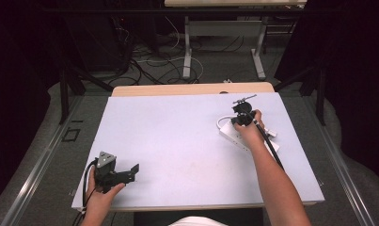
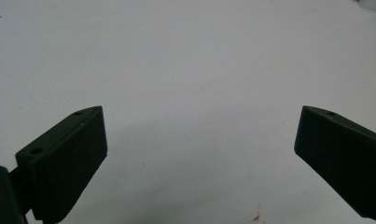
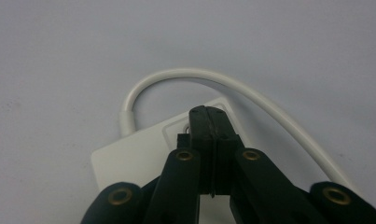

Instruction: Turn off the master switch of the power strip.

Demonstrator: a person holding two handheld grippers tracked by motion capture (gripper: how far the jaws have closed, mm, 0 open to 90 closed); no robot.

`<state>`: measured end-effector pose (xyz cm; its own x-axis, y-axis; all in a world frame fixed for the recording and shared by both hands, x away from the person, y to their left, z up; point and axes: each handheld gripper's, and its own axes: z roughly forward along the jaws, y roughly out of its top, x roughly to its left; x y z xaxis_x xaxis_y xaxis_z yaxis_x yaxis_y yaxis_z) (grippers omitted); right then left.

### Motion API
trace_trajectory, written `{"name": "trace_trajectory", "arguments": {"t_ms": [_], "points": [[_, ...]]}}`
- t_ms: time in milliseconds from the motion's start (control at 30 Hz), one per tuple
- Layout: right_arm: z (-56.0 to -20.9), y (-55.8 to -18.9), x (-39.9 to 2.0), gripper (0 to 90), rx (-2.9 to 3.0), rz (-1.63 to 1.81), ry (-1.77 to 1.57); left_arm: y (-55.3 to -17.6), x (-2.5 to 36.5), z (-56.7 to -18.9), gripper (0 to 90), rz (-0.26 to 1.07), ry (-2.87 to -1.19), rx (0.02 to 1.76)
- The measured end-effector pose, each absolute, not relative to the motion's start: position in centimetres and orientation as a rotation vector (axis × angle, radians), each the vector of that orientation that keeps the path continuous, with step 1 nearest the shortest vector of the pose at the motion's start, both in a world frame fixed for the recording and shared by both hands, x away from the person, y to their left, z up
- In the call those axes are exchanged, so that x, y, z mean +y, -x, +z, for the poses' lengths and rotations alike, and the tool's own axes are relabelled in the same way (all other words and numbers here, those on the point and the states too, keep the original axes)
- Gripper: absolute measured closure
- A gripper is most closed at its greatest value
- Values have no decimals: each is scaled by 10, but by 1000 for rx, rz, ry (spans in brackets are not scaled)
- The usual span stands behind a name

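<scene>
A white power strip (image 1: pixel 239 137) lies at the right of the white table (image 1: pixel 177 141), and its white cable (image 3: pixel 185 74) loops out from one end. My right gripper (image 1: pixel 244 114) points down onto that end of the strip; in the right gripper view its jaws (image 3: pixel 208 112) are pressed together with their tips on the strip's top face (image 3: pixel 129 156). No object shows between them. My left gripper (image 1: pixel 132 172) rests near the table's front left corner. Its two black fingers (image 2: pixel 69 154) stand wide apart over bare table, with nothing between them.
The power strip's cable runs on toward the table's right edge (image 1: pixel 272 133). Beyond the table's far edge stand another table's metal legs (image 1: pixel 187 52) and loose cables on the floor (image 1: pixel 149 66). Dark frame posts (image 1: pixel 64 89) flank both sides.
</scene>
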<state>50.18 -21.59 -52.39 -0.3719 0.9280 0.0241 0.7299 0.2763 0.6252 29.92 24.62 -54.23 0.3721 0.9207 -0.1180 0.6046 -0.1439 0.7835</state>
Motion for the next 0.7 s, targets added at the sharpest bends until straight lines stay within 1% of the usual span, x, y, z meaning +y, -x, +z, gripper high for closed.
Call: {"name": "trace_trajectory", "arguments": {"t_ms": [267, 700], "points": [[-524, -501, -213, 900, 2226, 766, -1472, -298, 246, -543, 24, 518, -1831, 1334], [-519, -500, -215, 900, 2204, 781, -1529, -299, 246, -542, 26, 511, -1841, 1338]]}}
